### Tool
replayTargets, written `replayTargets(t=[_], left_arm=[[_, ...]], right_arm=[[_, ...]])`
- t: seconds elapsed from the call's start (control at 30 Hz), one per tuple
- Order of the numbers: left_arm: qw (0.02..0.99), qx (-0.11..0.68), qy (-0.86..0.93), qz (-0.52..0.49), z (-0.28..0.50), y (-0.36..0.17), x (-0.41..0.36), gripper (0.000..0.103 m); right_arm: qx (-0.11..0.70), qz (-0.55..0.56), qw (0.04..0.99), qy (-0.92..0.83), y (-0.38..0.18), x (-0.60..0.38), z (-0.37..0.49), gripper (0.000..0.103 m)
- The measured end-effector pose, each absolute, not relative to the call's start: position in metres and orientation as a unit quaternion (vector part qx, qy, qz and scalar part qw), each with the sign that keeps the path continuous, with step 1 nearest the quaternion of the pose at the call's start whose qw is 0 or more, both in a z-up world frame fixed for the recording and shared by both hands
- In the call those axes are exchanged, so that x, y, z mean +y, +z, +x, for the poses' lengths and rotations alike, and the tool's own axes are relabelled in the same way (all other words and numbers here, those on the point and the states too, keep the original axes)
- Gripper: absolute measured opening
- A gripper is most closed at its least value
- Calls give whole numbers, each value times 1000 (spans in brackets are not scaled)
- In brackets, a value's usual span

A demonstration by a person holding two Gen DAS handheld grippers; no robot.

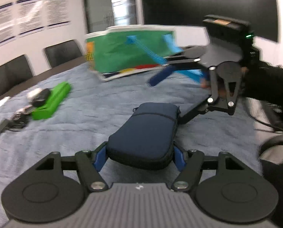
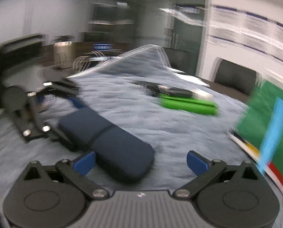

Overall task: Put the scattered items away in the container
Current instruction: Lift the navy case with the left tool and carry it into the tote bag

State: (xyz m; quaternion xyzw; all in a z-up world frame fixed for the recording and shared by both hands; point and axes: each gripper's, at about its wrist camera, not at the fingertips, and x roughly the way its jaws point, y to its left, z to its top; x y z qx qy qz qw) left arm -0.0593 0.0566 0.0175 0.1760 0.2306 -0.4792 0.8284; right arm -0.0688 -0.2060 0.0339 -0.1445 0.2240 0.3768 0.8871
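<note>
Risk: left claw (image 1: pixel 139 156), clamped on the navy pouch (image 1: pixel 145 133) at lower centre, may drop it before the green bag (image 1: pixel 130 53), upper centre, w/ right claw (image 2: pixel 141 162) open, empty.

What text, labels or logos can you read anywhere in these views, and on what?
Nothing can be read.
Wall posters: printed lines, blurred.
Green bag: orange and yellow side panel, marks too blurred.
Left hand-held gripper: small logo on its grey body, no letters legible.
Blue sign: blurred.
</note>
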Motion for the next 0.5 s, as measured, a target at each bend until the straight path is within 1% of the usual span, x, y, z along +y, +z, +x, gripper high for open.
replayTargets(t=[0.1, 0.17, 0.23, 0.3, 0.33, 0.4, 0.43, 0.47, 0.5], left_arm=[[808, 240, -512, 165, -60, 14, 62, 70], [804, 231, -516, 184, -59, 8, 60, 73], [795, 241, -523, 192, -56, 0, 56, 75], [787, 256, -526, 194, -51, -2, 54, 82], [786, 257, -529, 192, -50, -2, 55, 84], [787, 254, -530, 191, -47, 1, 58, 95], [788, 254, -528, 189, -45, 1, 59, 98], [789, 254, -527, 185, -43, 1, 60, 98], [789, 255, -529, 180, -45, 2, 64, 88]], right_arm=[[199, -182, 845, 461, 35, -201, -84, 102], [202, -202, 825, 487, 33, -198, -85, 102], [217, -222, 806, 503, 27, -196, -85, 102], [246, -236, 791, 509, 20, -192, -75, 102], [257, -230, 785, 514, 20, -191, -70, 102], [271, -218, 774, 528, 23, -191, -60, 102], [273, -219, 770, 533, 25, -191, -57, 102], [274, -224, 768, 534, 26, -191, -55, 102], [276, -224, 766, 536, 26, -190, -53, 100]])
